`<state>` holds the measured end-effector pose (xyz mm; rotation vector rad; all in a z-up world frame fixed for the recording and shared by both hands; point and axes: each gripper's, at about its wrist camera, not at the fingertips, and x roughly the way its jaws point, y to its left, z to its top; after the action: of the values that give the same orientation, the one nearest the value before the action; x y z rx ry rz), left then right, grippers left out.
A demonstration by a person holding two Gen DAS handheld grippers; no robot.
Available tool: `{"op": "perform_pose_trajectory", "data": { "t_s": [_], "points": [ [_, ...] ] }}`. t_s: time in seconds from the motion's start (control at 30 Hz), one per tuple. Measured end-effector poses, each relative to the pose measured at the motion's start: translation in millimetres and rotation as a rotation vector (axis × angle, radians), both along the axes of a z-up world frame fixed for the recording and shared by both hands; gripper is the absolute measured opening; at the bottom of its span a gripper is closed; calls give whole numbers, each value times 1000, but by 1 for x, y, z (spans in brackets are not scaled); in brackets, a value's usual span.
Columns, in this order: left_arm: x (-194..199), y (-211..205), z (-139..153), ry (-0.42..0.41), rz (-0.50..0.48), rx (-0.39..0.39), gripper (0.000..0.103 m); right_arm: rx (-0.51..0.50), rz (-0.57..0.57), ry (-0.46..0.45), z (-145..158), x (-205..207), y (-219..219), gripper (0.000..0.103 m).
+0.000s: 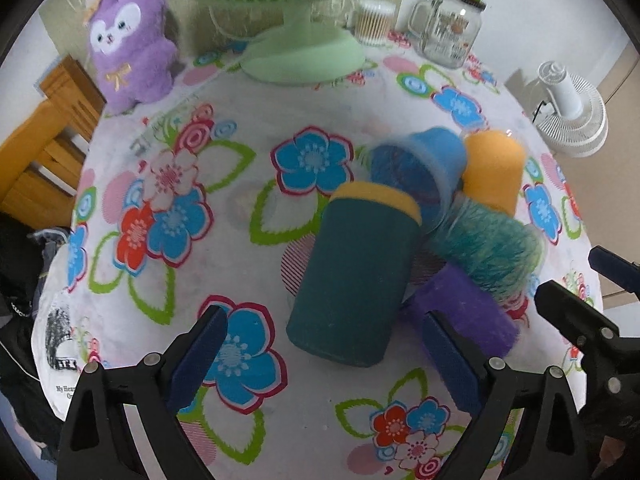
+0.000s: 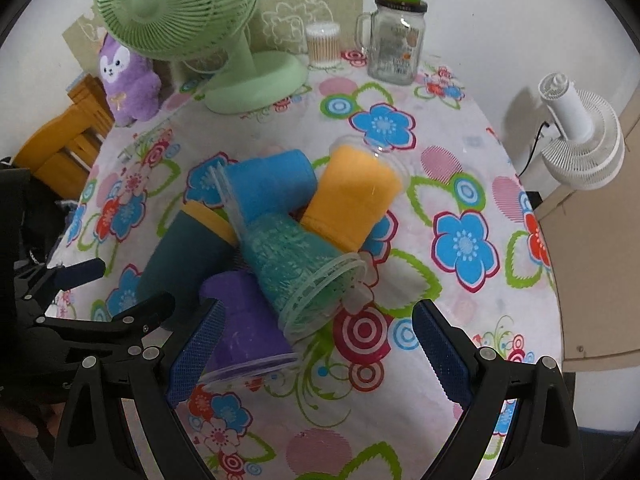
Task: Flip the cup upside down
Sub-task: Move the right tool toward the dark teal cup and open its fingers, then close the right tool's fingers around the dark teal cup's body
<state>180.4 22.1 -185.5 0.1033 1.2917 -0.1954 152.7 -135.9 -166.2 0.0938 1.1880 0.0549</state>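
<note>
Five cups lie tumbled in a heap in the middle of the table (image 2: 460, 184), which wears a flowered cloth. The dark teal cup (image 1: 352, 280) with a yellow band at one end lies on its side at the near left of the heap. The purple cup (image 2: 248, 320) lies just beside it, its clear rim toward the near edge. The clear cup with teal filling (image 2: 296, 268) leans across the purple one, and the blue cup (image 2: 272, 184) and orange cup (image 2: 352, 196) rest on their sides behind, touching it.

Both tools are spread wide and hold nothing. The left tool (image 1: 324, 356) hangs just short of the dark teal cup, which lies partly between its blue pads. The right tool (image 2: 316, 344) is at the purple cup, its left pad against that cup's side.

At the far edge stand a green table fan (image 2: 184, 20), a purple plush toy (image 2: 124, 80), a tub of cotton swabs (image 2: 323, 44) and a glass mug jar with a green cap (image 2: 396, 40). A white fan (image 2: 580, 136) sits off the table to the right, and a wooden chair (image 1: 52, 148) to the left.

In the left view the blue cup is blurred and the green fan's head is cut off at the top.
</note>
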Motion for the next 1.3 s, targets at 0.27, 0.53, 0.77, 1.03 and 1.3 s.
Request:
{"op": "perform_pose_trajectory", "data": {
  "t_s": [0.27, 0.53, 0.77, 1.03, 1.3],
  "points": [
    [5, 1, -27, 46, -14, -19, 96, 2, 12, 26, -17, 6, 5, 96],
    [10, -4, -44, 60, -55, -46, 84, -8, 19, 42, -27, 7, 5, 96],
    [12, -7, -50, 48, -84, -56, 73, -11, 25, 48, -31, 6, 3, 96],
    [-2, -12, -32, -41, -121, -4, 71, -11, 63, 36, -26, 3, 10, 96],
    [-15, -6, -10, -93, -91, 14, 69, 5, 110, 11, -14, -5, 16, 96]
  ]
}}
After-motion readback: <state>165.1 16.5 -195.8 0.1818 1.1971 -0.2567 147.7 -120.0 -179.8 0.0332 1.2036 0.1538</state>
